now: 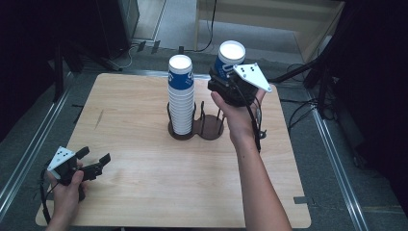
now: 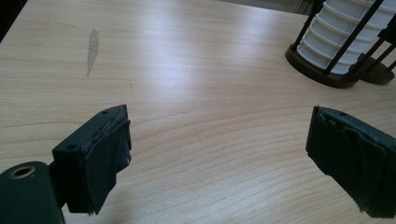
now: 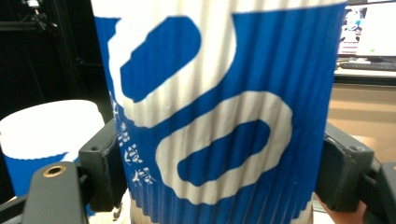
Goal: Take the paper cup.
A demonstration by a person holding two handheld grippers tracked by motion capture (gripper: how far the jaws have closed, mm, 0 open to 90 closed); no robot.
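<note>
Nearest, at the front left corner of the counter [image 1: 144, 192], the left hand-held gripper [image 1: 94, 155] is held low and level. Its jaws are wide apart, and nothing is between them but bare wood. It is well apart from the cups.

Farther in, near the middle of the counter, a dark wire holder [image 1: 195, 129] is seen with two round places side by side. The left place is filled by a tall stack of cups [image 1: 181, 94], set upside down. The right place looks bare.

Farthest back, one blue and white paper cup [image 1: 230, 58] is held up in the air by the right hand-held gripper [image 1: 222, 79], whose jaws are clamped on the cup's two sides. The cup is kept upright, bottom up like the stack. It is found above and a little behind the bare right place, so that place lies down and toward the person. The right hand is by far the nearer one to it.
</note>
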